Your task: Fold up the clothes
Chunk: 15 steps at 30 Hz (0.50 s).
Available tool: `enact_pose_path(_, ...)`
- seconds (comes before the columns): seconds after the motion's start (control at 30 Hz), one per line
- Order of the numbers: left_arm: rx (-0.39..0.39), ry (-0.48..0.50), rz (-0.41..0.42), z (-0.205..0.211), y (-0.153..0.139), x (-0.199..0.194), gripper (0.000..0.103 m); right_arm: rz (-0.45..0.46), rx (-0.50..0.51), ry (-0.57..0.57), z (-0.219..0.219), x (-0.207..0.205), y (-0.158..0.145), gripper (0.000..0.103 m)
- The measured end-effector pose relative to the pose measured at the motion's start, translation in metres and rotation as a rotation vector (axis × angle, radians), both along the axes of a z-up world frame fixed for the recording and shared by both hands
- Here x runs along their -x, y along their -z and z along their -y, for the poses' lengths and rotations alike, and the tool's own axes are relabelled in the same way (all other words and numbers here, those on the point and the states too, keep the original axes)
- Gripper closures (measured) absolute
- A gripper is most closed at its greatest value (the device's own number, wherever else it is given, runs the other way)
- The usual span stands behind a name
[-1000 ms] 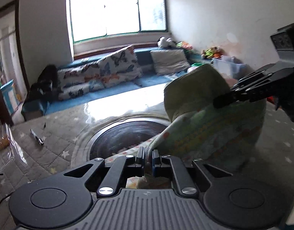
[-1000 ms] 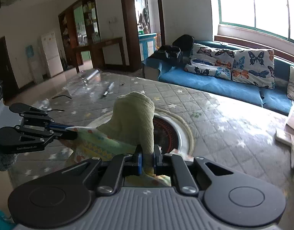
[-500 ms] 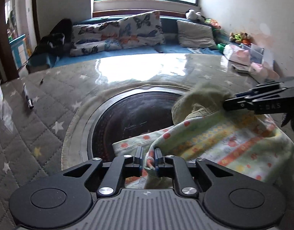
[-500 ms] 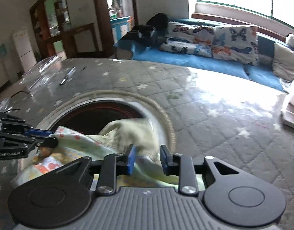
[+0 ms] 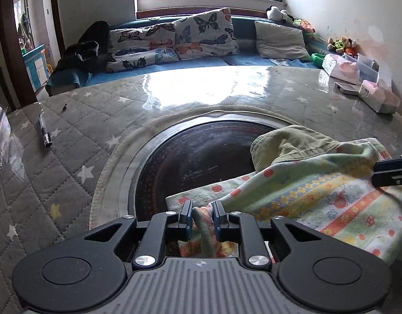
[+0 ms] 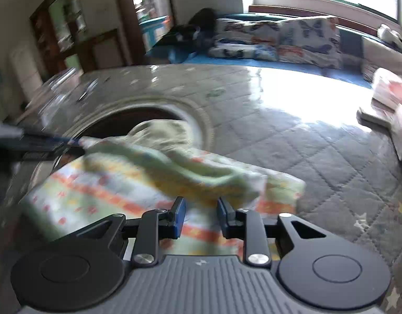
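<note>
I lay the garment [image 5: 318, 193] folded; left gripper [image 5: 203, 216] sits slack around its hem, right gripper [image 6: 201, 210] is closing, nothing held. Next: withdraw cleanly.

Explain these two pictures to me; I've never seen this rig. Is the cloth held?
No robot arm here: a person holds hand-held tongs, each with a camera looking along its fingers. One picture is from the left tongs, the other from the right tongs. On the quilted table lies a patterned garment, partly over a dark round inset; a pen lies nearby. The left tongs stand slightly apart, a cloth fold loosely between them; the right tongs are closing on nothing, cloth beneath.
</note>
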<state>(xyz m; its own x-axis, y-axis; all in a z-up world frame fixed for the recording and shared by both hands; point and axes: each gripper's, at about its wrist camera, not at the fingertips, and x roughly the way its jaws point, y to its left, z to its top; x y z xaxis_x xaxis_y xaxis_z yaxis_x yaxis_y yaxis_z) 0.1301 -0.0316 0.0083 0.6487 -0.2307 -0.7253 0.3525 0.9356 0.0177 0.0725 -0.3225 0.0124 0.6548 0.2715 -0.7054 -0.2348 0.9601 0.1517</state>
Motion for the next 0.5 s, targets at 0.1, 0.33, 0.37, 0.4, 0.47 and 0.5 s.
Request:
enact_pose_path(0.1,-0.011,-0.010,0.004,0.000,-0.001,-0.001,0.082,0.013,-0.027,0.063,0.010,-0.008,-0.004,0.080)
enact_pose_path(0.33,0.020,-0.025,0.056,-0.001,-0.023,0.009,0.082,0.048,-0.022,-0.002,-0.003,-0.006,-0.018,0.079)
enact_pose_path(0.37,0.031,-0.018,0.063,0.001,-0.027,0.011,0.082,0.041,-0.011,-0.012,-0.009,-0.009,-0.017,0.079)
enact_pose_path(0.4,0.043,0.000,0.067,0.006,-0.030,0.015,0.082,0.035,-0.001,-0.018,-0.014,-0.013,-0.015,0.080)
enact_pose_path(0.47,0.065,0.041,0.074,0.016,-0.036,0.022,0.082,0.019,0.007,-0.006,-0.019,-0.024,-0.009,0.080)
enact_pose_path(0.5,0.072,0.060,0.077,0.021,-0.037,0.025,0.082,0.011,0.010,-0.001,-0.022,-0.030,-0.006,0.080)
